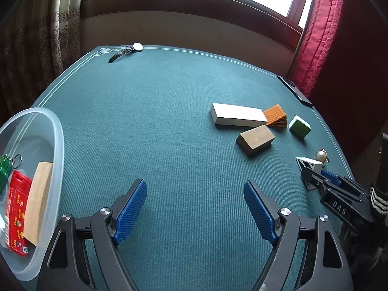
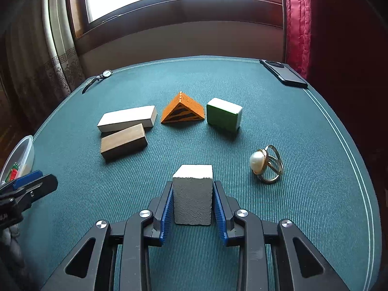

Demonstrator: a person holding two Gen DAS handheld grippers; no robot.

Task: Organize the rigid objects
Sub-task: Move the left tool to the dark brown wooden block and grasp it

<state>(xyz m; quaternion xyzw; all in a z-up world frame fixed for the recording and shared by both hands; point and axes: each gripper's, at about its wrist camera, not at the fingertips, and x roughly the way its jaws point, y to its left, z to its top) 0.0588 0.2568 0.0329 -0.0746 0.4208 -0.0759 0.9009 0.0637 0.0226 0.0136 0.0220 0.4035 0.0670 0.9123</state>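
Observation:
My right gripper is shut on a small block with a white top and a grey face, held at its sides low over the green table cloth. Beyond it lie a long white block, a brown wooden block, an orange striped wedge, a green-and-white tile and a pearl ring. My left gripper stands open over bare cloth with nothing between its fingers. A clear plastic tub to its left holds a wooden block, a red box and a green keychain.
A wristwatch lies at the far left corner of the table. A dark phone lies at the far right corner. A red quilted cushion and curtains border the table below the window.

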